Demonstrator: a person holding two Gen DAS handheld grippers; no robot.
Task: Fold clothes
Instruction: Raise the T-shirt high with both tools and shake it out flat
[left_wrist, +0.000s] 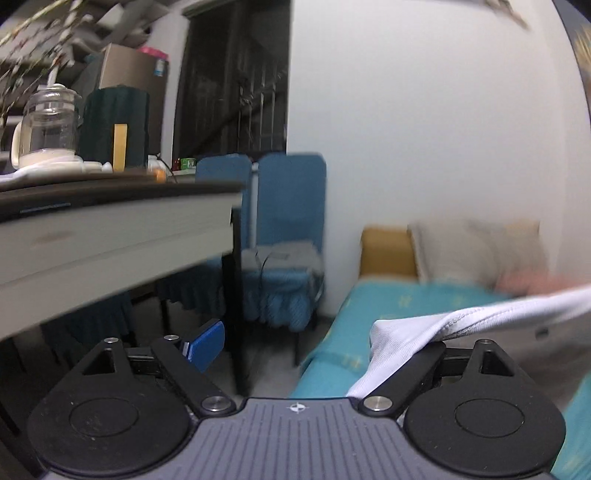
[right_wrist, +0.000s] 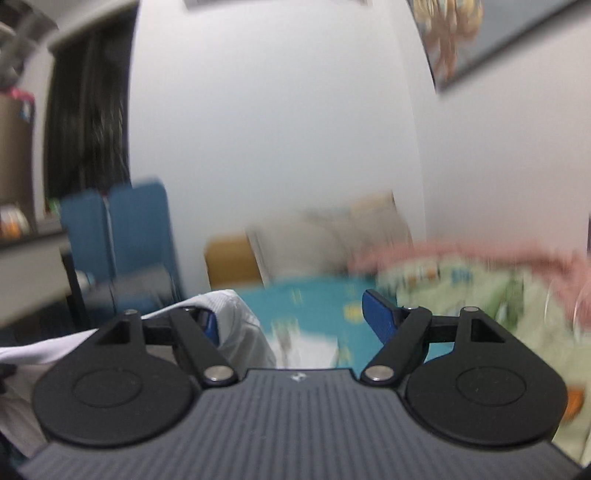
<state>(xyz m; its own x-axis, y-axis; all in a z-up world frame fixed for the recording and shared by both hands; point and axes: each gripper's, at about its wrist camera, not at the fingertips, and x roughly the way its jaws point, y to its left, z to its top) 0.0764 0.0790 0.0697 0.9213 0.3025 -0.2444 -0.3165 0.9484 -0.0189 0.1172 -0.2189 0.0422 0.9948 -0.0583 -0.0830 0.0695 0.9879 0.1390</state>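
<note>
While both grippers' jaws stand wide, the white shirt (left_wrist: 461, 325) drapes over the left gripper's (left_wrist: 295, 343) inner finger and the right gripper's (right_wrist: 295, 321) inner finger, above the teal bed (left_wrist: 343, 343)

Left gripper (left_wrist: 295, 347): right finger hidden under white garment (left_wrist: 461, 321), which runs off the frame's right edge. Right gripper (right_wrist: 295, 325): left pad (right_wrist: 209, 325) half covered by same cloth, cut off at left. Quilt (right_wrist: 480, 288) and pillows (right_wrist: 332, 240) smeared w/ motion blur, print unreadable. Poster (right_wrist: 461, 33) cropped at top.
</note>
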